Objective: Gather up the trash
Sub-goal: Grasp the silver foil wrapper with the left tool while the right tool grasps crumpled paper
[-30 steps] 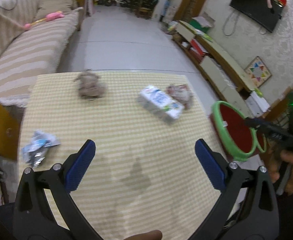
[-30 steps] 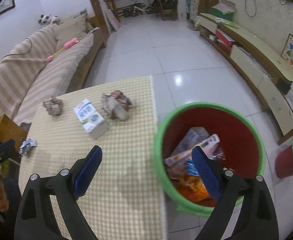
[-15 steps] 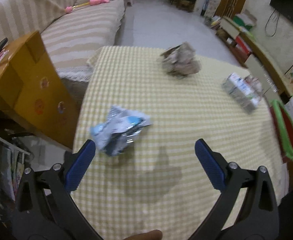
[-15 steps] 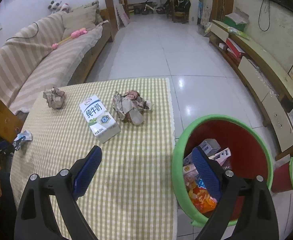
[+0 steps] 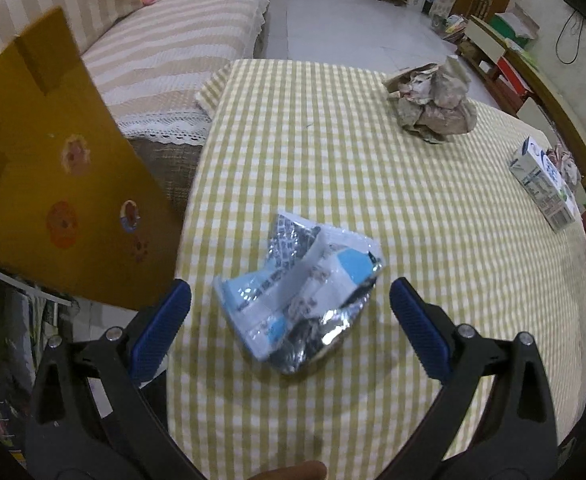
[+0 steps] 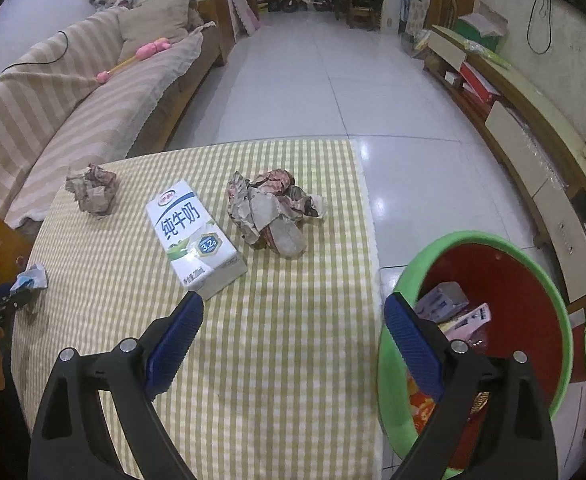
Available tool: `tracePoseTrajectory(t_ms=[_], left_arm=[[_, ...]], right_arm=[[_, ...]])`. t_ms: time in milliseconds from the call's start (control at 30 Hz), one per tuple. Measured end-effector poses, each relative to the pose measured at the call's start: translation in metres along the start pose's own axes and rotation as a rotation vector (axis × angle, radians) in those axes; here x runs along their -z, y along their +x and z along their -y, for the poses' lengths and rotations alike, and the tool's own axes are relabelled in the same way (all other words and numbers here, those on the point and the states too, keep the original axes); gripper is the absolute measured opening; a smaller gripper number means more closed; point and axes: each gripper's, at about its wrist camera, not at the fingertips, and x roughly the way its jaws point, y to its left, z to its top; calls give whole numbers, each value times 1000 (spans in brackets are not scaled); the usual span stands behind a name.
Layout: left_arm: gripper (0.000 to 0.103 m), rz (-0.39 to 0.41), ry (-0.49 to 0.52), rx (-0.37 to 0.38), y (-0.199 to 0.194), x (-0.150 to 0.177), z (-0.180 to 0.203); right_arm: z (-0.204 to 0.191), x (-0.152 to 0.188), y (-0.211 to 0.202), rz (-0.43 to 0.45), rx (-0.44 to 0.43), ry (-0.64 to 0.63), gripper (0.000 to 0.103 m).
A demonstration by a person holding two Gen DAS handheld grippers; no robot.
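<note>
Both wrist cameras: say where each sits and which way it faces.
Left wrist: on the left gripper, low over the table's sofa-side end, facing the foil wrapper; open fingers, a fingertip below.
Right wrist: on the right gripper, at the table's edge, facing the milk carton and bin; open fingers.
Shared: wrapper, carton, paper wads.

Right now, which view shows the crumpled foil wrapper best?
The left wrist view: the foil wrapper lies large and sharp between the open left tongs. The right wrist view shows it only as a tiny scrap at the table's left edge.
</note>
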Motion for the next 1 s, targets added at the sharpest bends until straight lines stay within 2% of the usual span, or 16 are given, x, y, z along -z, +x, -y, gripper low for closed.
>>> tracePoseTrajectory(t_ms=[167, 267, 333, 433, 500, 567, 867, 1000], left_arm=[[97, 14, 36, 20, 5, -6, 9], [86, 7, 50, 28, 9, -8, 14], [84, 7, 57, 23, 10, -7, 15], [71, -4, 63, 31, 13, -5, 18], [58, -2, 56, 55, 10, -4, 17], [40, 0, 57, 63, 9, -4, 18], [30, 10, 48, 103, 6, -1, 19], [26, 18, 25, 130, 5, -4, 18]], right_arm=[[-1, -10, 18, -20, -3, 16, 89], [-3, -17, 26, -20, -2, 8, 89], [-5, -22, 31, -15, 0, 1, 89], [-4, -30, 38, -12, 14, 0, 89], [0, -38, 45, -13, 24, 9, 89], [1, -43, 51, -19, 22, 10, 89], [-9, -60, 84, -67, 30, -45, 87], [-16, -60, 94, -87, 18, -63, 81]])
